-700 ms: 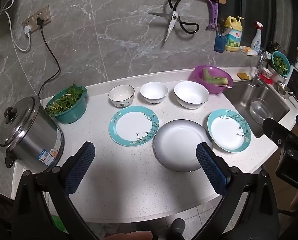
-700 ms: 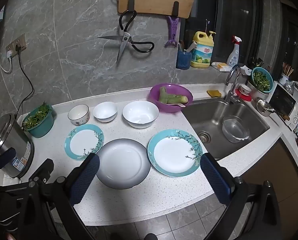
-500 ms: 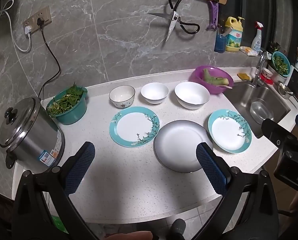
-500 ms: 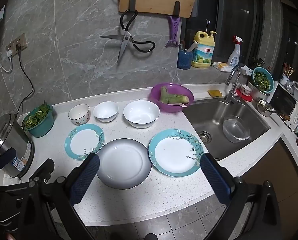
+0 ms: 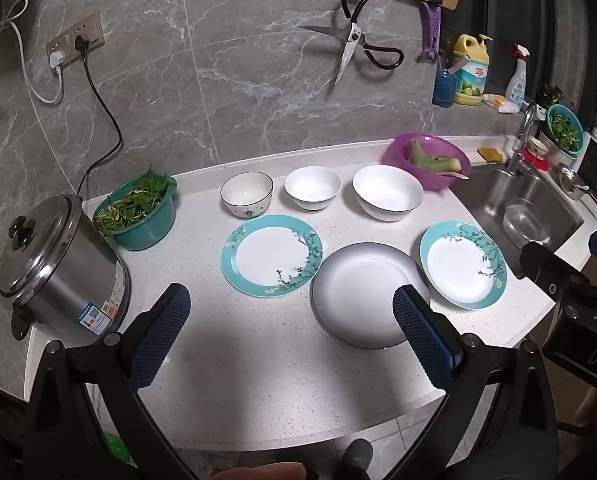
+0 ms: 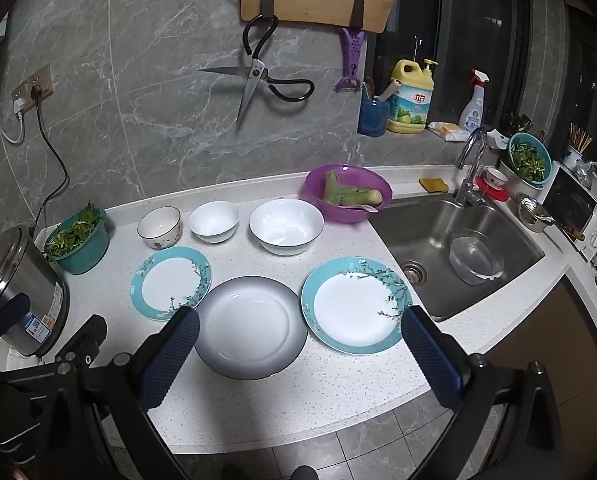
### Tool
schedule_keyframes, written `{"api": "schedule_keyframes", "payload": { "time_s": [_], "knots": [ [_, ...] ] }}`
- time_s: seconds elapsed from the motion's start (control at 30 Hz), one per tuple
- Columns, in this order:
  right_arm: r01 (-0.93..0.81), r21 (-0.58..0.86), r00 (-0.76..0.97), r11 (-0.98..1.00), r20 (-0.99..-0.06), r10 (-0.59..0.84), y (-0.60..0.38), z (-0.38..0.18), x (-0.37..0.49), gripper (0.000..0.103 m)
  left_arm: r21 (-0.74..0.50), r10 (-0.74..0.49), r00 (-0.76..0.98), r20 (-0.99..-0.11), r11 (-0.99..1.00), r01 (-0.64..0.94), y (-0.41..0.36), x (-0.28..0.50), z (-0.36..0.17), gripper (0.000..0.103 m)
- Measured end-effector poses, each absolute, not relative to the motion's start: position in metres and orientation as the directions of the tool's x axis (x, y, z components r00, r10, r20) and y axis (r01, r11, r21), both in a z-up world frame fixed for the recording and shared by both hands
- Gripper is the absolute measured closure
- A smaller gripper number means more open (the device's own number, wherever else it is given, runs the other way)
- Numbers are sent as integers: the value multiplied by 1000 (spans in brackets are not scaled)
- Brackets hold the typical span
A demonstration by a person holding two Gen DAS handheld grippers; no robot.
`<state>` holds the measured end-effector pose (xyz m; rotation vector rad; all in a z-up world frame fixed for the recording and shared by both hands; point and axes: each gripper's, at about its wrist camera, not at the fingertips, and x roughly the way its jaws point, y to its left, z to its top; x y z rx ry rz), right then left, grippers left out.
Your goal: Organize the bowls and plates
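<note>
On the white counter lie a teal-rimmed plate [image 5: 271,255] on the left, a grey-rimmed plate [image 5: 368,292] in the middle and a second teal-rimmed plate [image 5: 462,264] on the right. Behind them stand a patterned small bowl [image 5: 246,194], a small white bowl [image 5: 313,188] and a large white bowl [image 5: 387,193]. My left gripper [image 5: 290,332] is open and empty above the counter's front. My right gripper [image 6: 298,356] is open and empty, over the front of the grey-rimmed plate [image 6: 250,326] and the right teal plate [image 6: 356,305].
A steel rice cooker [image 5: 54,264] and a teal basin of greens [image 5: 138,210] stand at the left. A purple basin [image 5: 426,160] sits by the sink [image 6: 454,248], which holds a glass bowl [image 6: 476,256]. Scissors [image 6: 258,76] hang on the wall.
Both views have shifted very slightly; the plates and bowls have not moved and both grippers stay open.
</note>
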<state>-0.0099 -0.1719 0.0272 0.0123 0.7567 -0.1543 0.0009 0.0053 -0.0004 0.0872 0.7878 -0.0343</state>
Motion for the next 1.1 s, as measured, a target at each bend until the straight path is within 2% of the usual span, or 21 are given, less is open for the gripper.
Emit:
{"api": "schedule_keyframes", "payload": {
  "time_s": [1.1],
  "knots": [
    [144, -43, 711, 989, -690, -133, -171, 25, -1, 0, 69, 9, 699, -715, 996, 58, 11, 21, 0, 0]
  ]
}}
